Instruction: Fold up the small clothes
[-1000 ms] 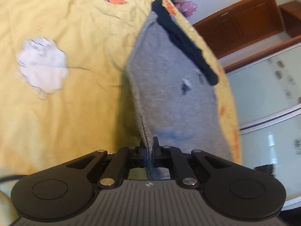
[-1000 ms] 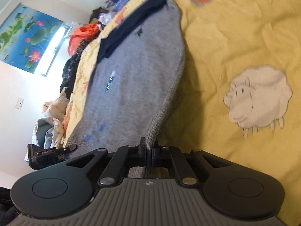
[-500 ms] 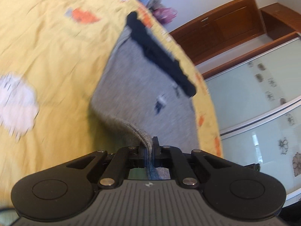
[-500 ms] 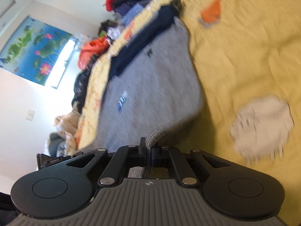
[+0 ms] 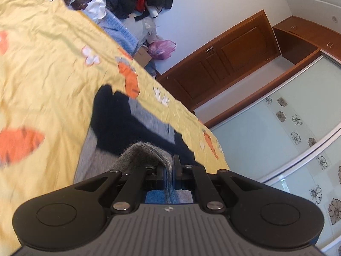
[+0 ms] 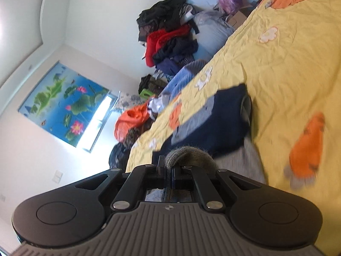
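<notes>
Left gripper: jaws pinched tight on the gray edge of the small gray garment.
Right gripper: jaws pinched tight on the same gray edge.
Where it is: on the yellow bed sheet, the rest just ahead of both grippers.
Dark band: lies crossways, right past the lifted edge.
Which way next: I think the gray edge goes forward onto the dark band; both grippers look equally near.

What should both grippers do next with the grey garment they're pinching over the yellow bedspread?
Probably lower both and lay the pinched edge down by the navy band. The left gripper and right gripper each clamp the grey garment, its edge curled over above the yellow bedspread.
</notes>
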The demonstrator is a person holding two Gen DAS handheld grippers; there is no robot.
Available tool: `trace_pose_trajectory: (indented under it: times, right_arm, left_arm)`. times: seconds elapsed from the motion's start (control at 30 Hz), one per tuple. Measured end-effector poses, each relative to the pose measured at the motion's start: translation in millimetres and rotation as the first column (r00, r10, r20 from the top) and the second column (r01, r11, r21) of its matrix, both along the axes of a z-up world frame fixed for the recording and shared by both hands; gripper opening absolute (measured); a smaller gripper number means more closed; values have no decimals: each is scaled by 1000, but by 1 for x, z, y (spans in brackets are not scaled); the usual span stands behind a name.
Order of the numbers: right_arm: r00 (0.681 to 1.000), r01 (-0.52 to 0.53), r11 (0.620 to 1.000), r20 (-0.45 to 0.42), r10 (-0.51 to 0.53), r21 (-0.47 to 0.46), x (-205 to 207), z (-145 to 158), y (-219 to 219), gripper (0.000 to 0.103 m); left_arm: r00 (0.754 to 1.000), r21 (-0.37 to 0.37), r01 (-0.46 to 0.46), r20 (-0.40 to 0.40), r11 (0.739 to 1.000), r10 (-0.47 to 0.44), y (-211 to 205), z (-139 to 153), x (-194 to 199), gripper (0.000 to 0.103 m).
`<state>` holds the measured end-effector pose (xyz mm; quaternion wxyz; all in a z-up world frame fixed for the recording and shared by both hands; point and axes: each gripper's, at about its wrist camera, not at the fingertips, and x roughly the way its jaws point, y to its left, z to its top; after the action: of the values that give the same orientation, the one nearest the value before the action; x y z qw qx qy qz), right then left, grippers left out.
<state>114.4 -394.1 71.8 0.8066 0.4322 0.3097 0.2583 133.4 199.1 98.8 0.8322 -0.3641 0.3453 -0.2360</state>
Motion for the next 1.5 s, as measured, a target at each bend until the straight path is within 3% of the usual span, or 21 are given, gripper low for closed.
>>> trace_pose_trajectory:
  times: [0.3,0.53,0.6,0.63,0.67,0.7,0.73,0.77,0.8,0.83,0.93,1.07,1.27,1.4,1.5]
  right_arm:
    - [998,47,999,-42,-47,5,128,-21,-7,13]
    - [983,87,996,-159,-90,-22,215,-72,-2,14]
    - [974,104,995,-204,-99,11,228,-95,-2,20]
    - [965,131,991,-231,-125,12,232,-104,-2,29]
    - [955,157,988,-257,-149,11,233,-110,-2,49]
    - [955,175,983,-249,-159,46,231,-115,-2,51]
    - [958,193,978,-229,-170,80,227,-114,-3,60]
    - [959,213,973,-210,-191,88,223,-110,-4,73]
    - [960,229,971,-183,-212,75,217,-104,-5,79]
    - [961,235,971,-161,-225,43,211,-96,-5,85]
    - [972,206,978,-115,-207,-26,186,-78,-5,85]
    - [978,191,980,-70,-195,-61,120,-64,-13,85]
    - [975,193,978,-100,-201,-78,8,-73,-15,84]
    - [977,149,979,-131,-167,-136,-25,-81,8,84]
    - [981,109,985,-148,-129,-134,-27,-84,28,84]
  left_arm:
    - [1000,76,-4,25,997,3,-16,0,136,5]
    - [995,117,-87,-31,989,91,-21,-51,206,5]
    - [989,159,-113,-72,981,126,-22,-68,218,7]
    - [986,171,-129,-88,977,145,-19,-75,220,8]
    - [982,160,-143,-98,977,160,-15,-79,222,10]
    - [980,128,-160,-97,979,172,-10,-81,221,16]
    - [979,91,-181,-78,979,188,-4,-81,218,22]
    - [977,63,-207,-44,976,210,2,-77,212,48]
    - [969,59,-245,-6,968,246,6,-70,204,89]
    - [955,62,-294,40,954,292,11,-62,192,101]
    - [924,75,-374,120,924,364,20,-43,151,103]
    - [923,78,-379,99,922,371,15,-44,79,103]
    - [940,175,-342,70,923,335,-24,-70,-26,103]
    - [951,159,-303,-5,940,308,-41,-93,-48,103]
    - [934,123,-357,23,926,357,-45,-100,-50,103]
